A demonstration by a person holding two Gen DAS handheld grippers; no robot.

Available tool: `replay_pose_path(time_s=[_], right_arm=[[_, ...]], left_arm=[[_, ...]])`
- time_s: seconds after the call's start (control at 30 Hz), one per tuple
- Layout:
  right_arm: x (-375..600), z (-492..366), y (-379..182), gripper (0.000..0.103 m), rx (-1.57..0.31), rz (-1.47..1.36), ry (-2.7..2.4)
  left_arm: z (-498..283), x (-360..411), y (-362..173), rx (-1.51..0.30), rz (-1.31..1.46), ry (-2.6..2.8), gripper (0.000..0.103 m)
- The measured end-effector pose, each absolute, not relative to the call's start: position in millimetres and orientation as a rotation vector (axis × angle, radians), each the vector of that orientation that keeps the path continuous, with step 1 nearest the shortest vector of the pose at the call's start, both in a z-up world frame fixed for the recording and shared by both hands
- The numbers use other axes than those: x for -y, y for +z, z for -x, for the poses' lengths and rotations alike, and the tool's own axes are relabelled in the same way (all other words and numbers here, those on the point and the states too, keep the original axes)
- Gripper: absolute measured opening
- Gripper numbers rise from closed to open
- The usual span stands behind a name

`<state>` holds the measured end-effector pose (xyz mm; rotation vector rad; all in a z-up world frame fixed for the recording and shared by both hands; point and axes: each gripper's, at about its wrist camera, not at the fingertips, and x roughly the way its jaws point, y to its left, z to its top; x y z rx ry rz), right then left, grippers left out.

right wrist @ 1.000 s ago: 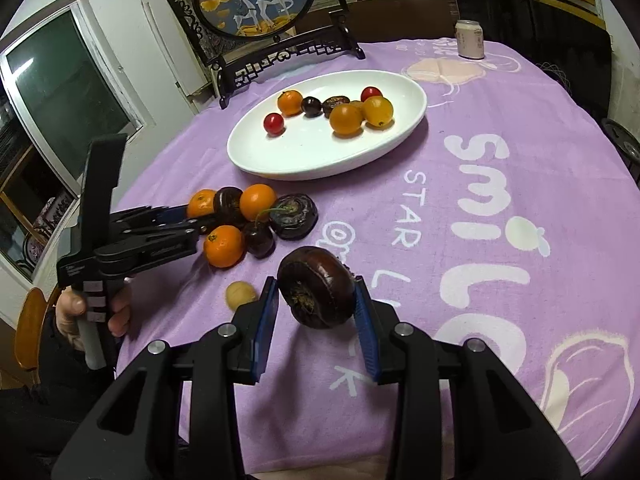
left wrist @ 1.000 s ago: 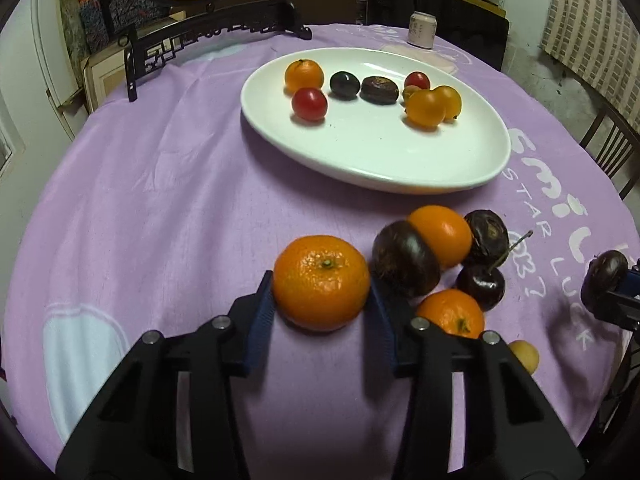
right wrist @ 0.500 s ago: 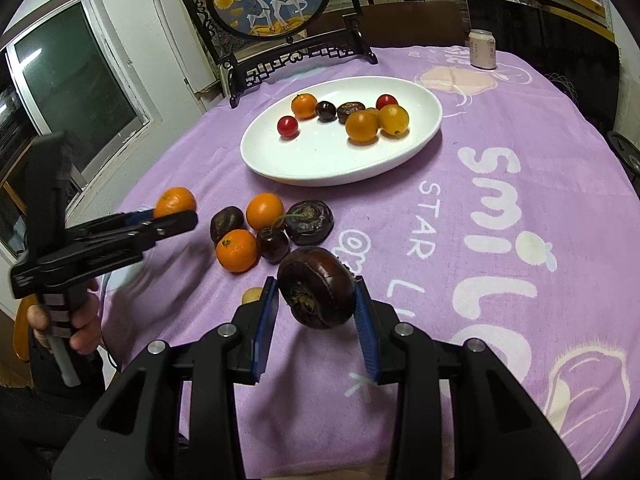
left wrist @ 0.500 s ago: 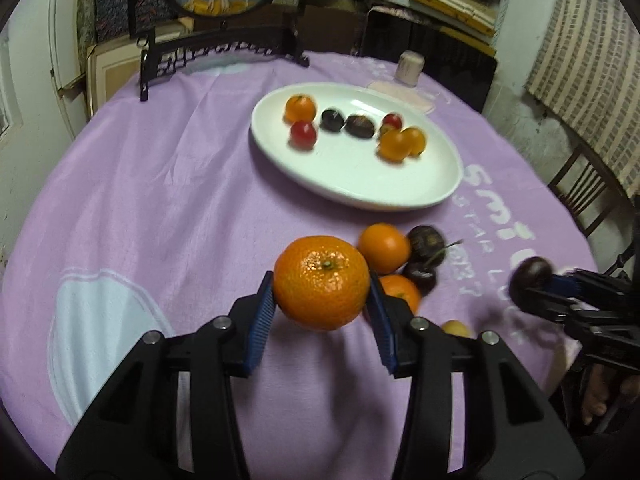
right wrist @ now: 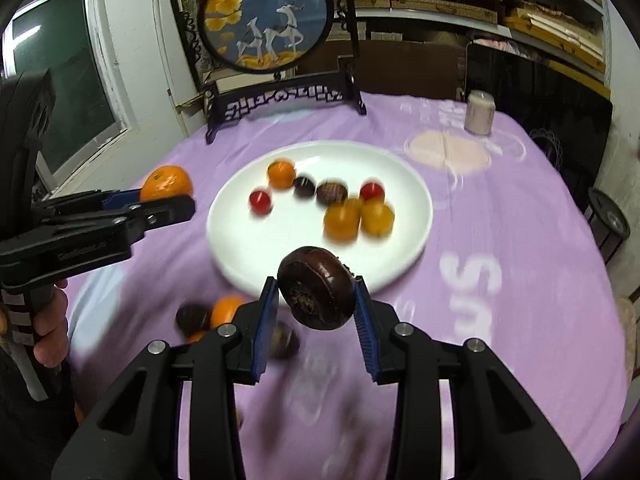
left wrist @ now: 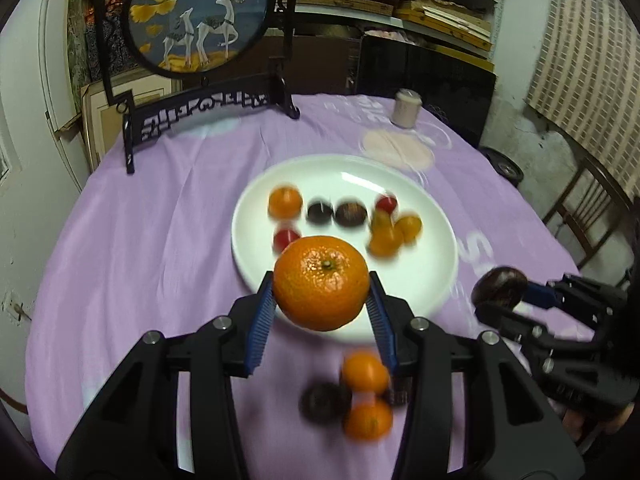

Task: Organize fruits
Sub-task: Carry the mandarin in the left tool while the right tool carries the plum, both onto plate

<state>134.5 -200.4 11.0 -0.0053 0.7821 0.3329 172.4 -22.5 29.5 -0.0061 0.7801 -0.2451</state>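
The left gripper (left wrist: 321,312) is clenched on an orange (left wrist: 321,282), both blue pads pressed to its sides, and holds it in the air above the near rim of the white plate (left wrist: 432,280). The plate sits toward the middle of the table (left wrist: 160,240), which is covered by a purple cloth; several small orange, red and dark fruits lie blurred on the plate's far half. More loose fruits (left wrist: 360,396), orange and dark, lie on the cloth near the table's near edge. To the right, the right gripper (right wrist: 316,308) grips a dark round fruit (right wrist: 316,294) between its pads, also raised clear of the cloth just short of the plate's near rim. A pale can (right wrist: 479,112) stands by the far right edge.
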Motion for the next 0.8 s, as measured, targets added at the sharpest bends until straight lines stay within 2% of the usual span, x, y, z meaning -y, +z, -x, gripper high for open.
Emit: replay_pose_path(time_s=[0.13,0.27,0.43,0.8], right_arm=[[194.0,-197.2,17.2,0.038,-0.778,0.022,0.284],[197.8,-240.4,-0.7,0.038,-0.77,-0.021,0.226],[196.6,-249.0,-19.6,0.038,-0.814,0.006,0.219],[197.0,-256.9,-19.0,0.038,-0.803,-0.001,0.214]], left_arm=[[-232.6,32.5,39.3,-0.789,0.03,-0.217,0.045],[-263.6,31.5,20.4,-0.822,0.075,-0.194,0.045],[-275.7,25.9,-5.8,-0.894,0.086,-0.175,0.045],[-274.9,28.5,-9.8,-0.898,0.086,-0.179,0.046]])
